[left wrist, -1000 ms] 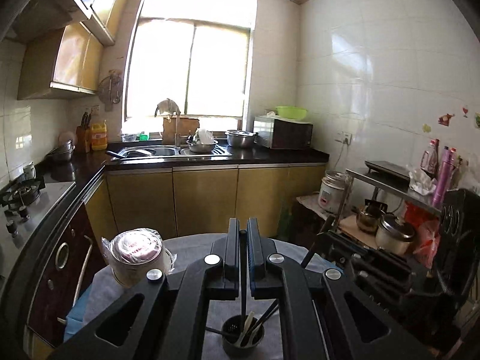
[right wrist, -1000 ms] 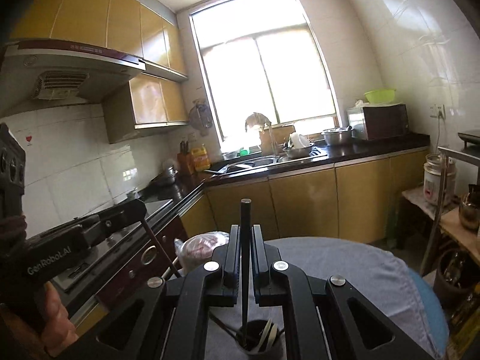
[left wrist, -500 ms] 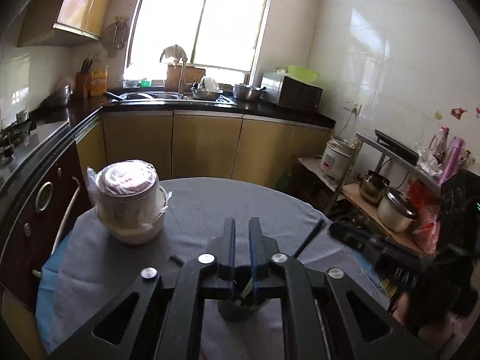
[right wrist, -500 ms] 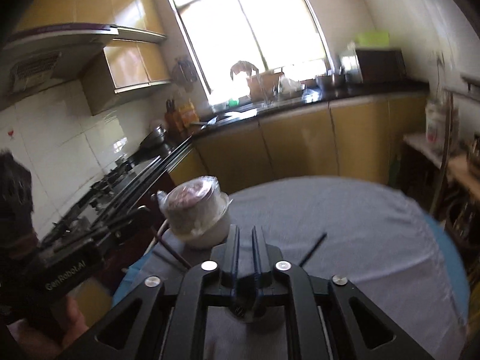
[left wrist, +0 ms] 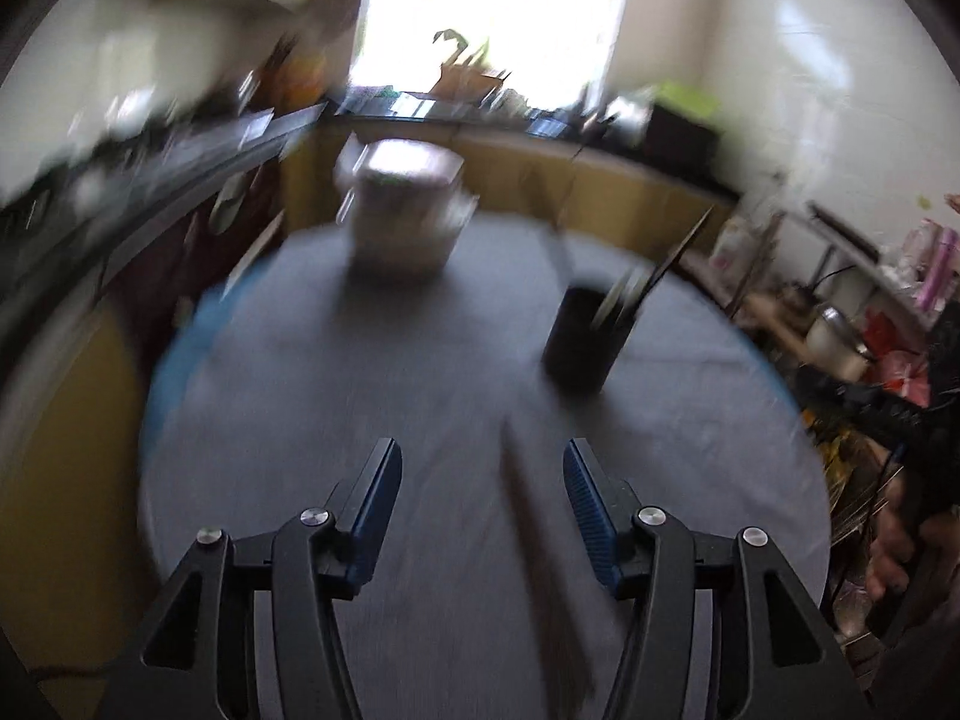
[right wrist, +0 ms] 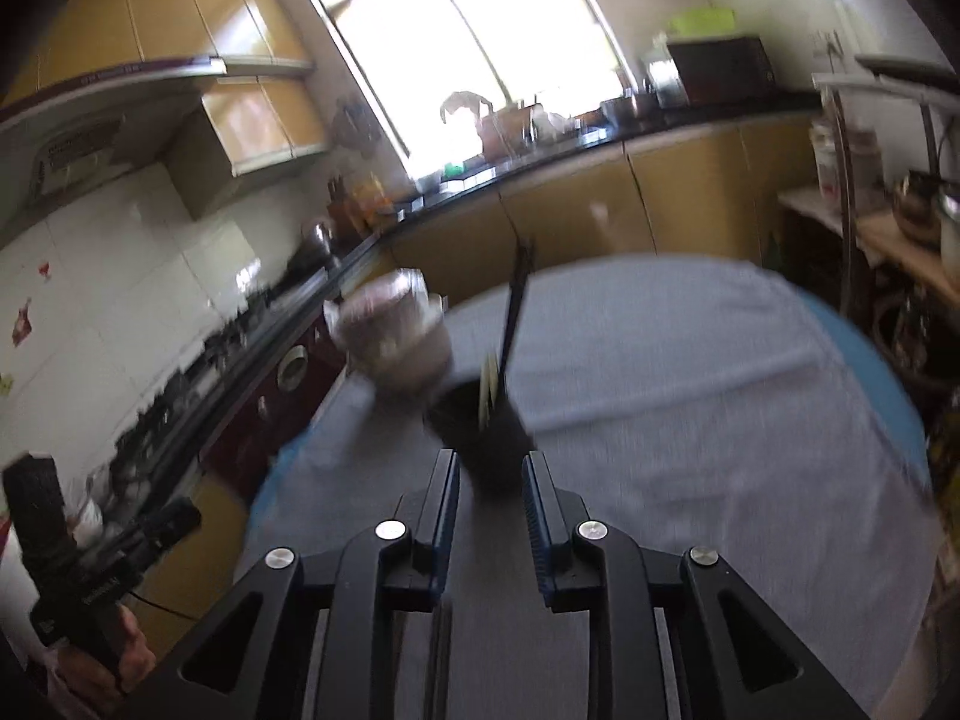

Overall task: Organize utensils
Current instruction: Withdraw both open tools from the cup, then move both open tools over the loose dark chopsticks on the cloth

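Several utensils already stand in your cup [left wrist: 581, 341]; both hand-held grippers, left [left wrist: 478, 498] and right [right wrist: 491, 507], have just been opening, empty (one blurred stick [left wrist: 536, 546] remains on the bench [left wrist: 360, 396]).

One dark cup [left wrist: 582, 339], one wrapped pot [left wrist: 403, 217]

Your holder [left wrist: 581, 341] stands on the table [left wrist: 360, 420] with utensils [left wrist: 654, 282] in it; the wrapped container [left wrist: 405, 219] sits behind, to its left.

A plastic-wrapped pot [left wrist: 405, 219] sits on the grey-clothed round table [left wrist: 360, 420] (blurred), kitchen counter [right wrist: 600, 147] behind.
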Demonstrator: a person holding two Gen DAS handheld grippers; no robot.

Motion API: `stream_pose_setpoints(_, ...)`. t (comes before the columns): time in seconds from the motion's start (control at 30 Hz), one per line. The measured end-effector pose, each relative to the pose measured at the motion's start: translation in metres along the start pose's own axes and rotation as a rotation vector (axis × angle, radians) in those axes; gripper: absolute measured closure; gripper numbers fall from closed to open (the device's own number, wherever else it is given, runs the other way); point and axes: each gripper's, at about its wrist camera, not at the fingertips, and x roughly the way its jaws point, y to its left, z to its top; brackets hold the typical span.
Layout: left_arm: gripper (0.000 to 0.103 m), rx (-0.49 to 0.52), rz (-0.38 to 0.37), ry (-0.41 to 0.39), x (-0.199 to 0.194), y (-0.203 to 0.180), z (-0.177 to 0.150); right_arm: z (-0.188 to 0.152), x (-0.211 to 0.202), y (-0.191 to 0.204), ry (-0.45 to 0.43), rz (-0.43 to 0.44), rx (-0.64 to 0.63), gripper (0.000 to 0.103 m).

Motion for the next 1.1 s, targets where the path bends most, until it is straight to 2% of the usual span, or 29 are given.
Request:
stream_pose_setpoints(0.13,0.046,-0.05,0.045,0.096,0.006,0.005,-0.045,-0.038,0.008,-0.002,0.094,0.01,0.003,0.08)
stream_pose_setpoints(0.27,0.046,-0.03,0.101,0.117,0.0,-0.009,-0.06,-0.062,0.011,0.003,0.147,0.032,0.007,0.08)
stream_pose_setpoints(0.53,0.04,0.083,0.199,0.05,-0.024,-0.038,-0.061,-0.079,-0.001,0.025,0.17,0.045,-0.078,0.08)
stream_pose_setpoints(0.83,0.04,0.137,0.244,0.068,-0.019,-0.054,-0.06,-0.082,-0.007,0.018,0.175,0.039,-0.058,0.08)
stream_pose_setpoints(1.1,0.04,0.142,0.275,0.085,-0.011,-0.051,-0.062,-0.087,0.001,0.018,0.198,0.044,-0.051,0.08)
